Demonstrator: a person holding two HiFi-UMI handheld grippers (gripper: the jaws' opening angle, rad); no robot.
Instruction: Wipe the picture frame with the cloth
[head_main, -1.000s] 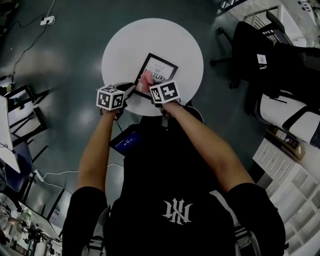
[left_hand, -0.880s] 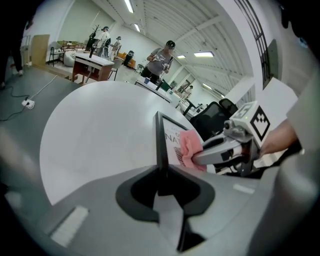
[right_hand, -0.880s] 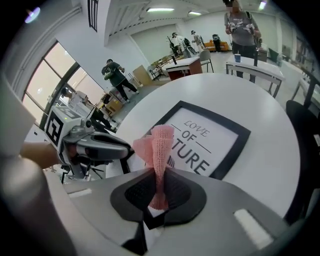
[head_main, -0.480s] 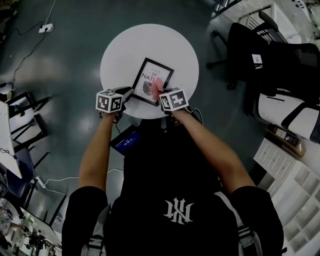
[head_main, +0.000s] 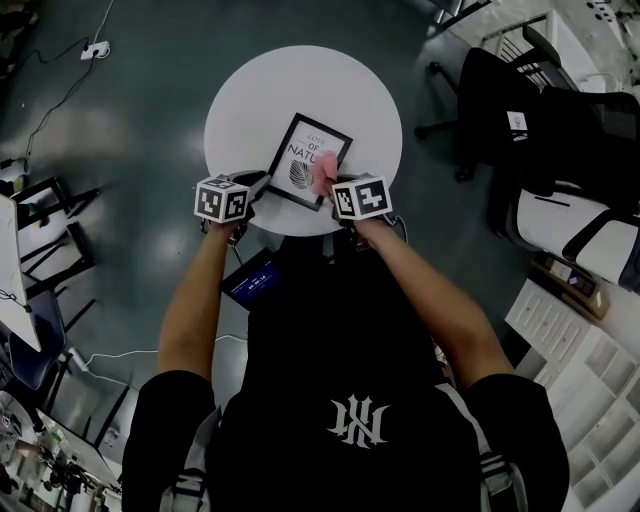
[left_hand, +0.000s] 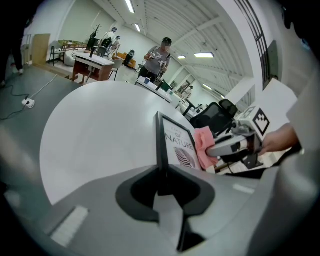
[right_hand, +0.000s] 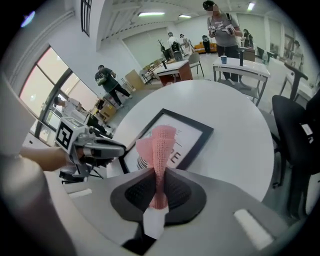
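At the left, the left gripper (head_main: 258, 183) is seen with its fingers clamped on the near left edge of the picture frame (head_main: 300, 150), which is thereby steadied on the round white table (head_main: 250, 90). The frame is set close to the table's near edge, its printed face turned up. Toward the frame's right side a pink cloth (head_main: 323, 172) is pressed against the glass, just beside the leaf print. The cloth is pinched between the closed fingers of the right gripper (head_main: 333, 187), with a folded bunch left standing out beyond the tips. The wiping is judged to be under way rather than finished: only the near right part of the face is covered by the cloth, and no mark on the glass shows which parts are clean. The far half, the left side and the black border are taken as left to be passed over.
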